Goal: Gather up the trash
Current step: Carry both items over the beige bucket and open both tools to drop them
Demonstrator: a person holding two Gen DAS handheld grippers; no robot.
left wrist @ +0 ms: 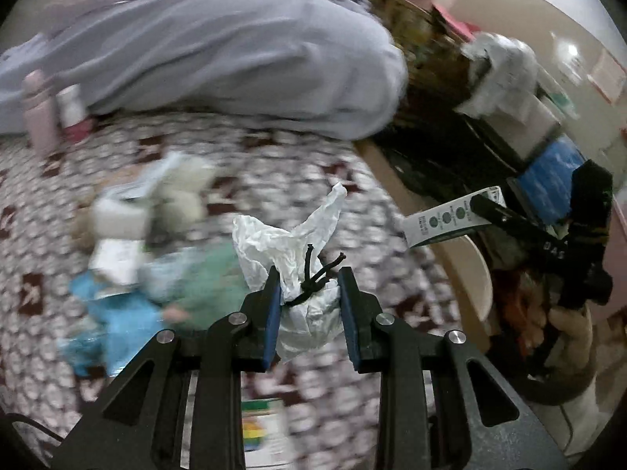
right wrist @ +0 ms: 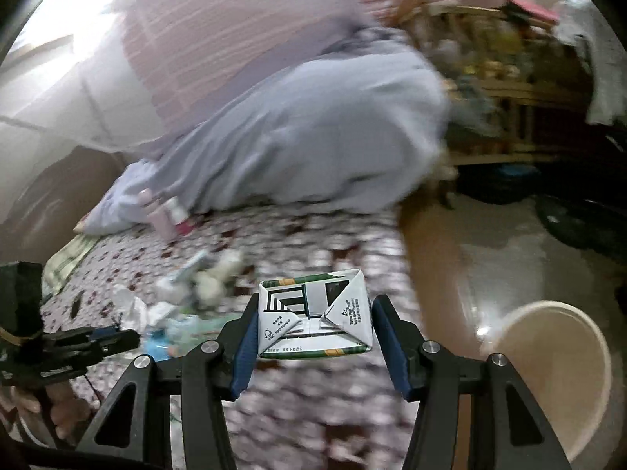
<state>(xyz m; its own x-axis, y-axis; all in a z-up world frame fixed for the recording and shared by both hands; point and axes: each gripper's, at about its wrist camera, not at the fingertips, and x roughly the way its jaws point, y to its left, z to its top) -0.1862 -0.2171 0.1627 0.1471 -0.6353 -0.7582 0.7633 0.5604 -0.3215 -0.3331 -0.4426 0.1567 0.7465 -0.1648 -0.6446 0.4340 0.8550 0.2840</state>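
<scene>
My left gripper (left wrist: pixel 309 280) is shut on a crumpled white paper wad (left wrist: pixel 290 243) that has a short black cord knotted on it. It hangs above a patterned bedspread (left wrist: pixel 313 164). My right gripper (right wrist: pixel 315 307) is shut on a flattened white and green drink carton (right wrist: pixel 313 317), with both blue pads against its sides. The carton (left wrist: pixel 446 221) also shows at the right of the left wrist view. In the right wrist view, the left gripper (right wrist: pixel 125 338) and its wad (right wrist: pixel 135 307) sit low on the left. A blurred pile of wrappers and tissues (left wrist: pixel 156 231) lies on the bedspread.
A beige round bin (right wrist: pixel 556 372) stands on the glossy floor (right wrist: pixel 509 243) beside the bed, also seen as the bin (left wrist: pixel 480 270). A lilac blanket (left wrist: pixel 243 58) is heaped at the back. Two pink bottles (left wrist: pixel 39 113) stand by it, and cluttered wooden shelves (right wrist: pixel 501 90) line the far wall.
</scene>
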